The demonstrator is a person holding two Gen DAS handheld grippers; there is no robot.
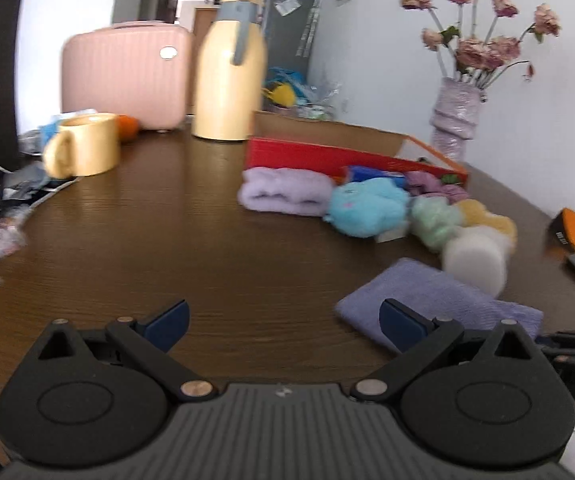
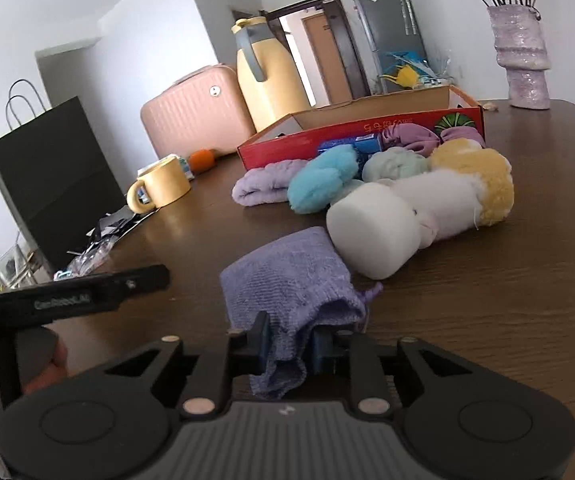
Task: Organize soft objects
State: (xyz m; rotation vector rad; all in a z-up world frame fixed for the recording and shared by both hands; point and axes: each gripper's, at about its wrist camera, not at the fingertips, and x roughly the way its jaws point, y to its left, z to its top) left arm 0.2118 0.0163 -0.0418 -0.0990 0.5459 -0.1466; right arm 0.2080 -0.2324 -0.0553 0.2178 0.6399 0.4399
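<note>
In the right wrist view a black paper bag (image 2: 53,168) with wire handles stands at nine o'clock, with crumpled wrappers (image 2: 99,244) at its foot. Next comes a yellow mug (image 2: 161,186), an orange fruit (image 2: 201,160) behind it, then a pink suitcase (image 2: 191,116) and a tall yellow thermos jug (image 2: 269,88) at about eleven o'clock. At twelve o'clock a red cardboard box (image 2: 363,130) lies open on the brown wooden table (image 2: 487,320). In front of the box sits a heap of soft things: a lilac rolled towel (image 2: 261,188), a blue plush toy (image 2: 321,178), a pale green fluffy piece (image 2: 395,164), a white foam cylinder (image 2: 371,228) and a yellow-and-white plush (image 2: 475,184), all touching one another. A lilac vase (image 2: 521,56) of dried flowers stands at one o'clock.

The purple washcloth (image 2: 287,276) lies just beside the foam cylinder, at the centre; its near edge is bunched and clenched between the pads of the right gripper (image 2: 289,346), at six o'clock.

The left gripper (image 1: 285,326) is spread wide with nothing between its blue fingertips (image 1: 169,326), above bare table; its right fingertip seems to overlap the washcloth's edge, though blur leaves contact unsure.
</note>
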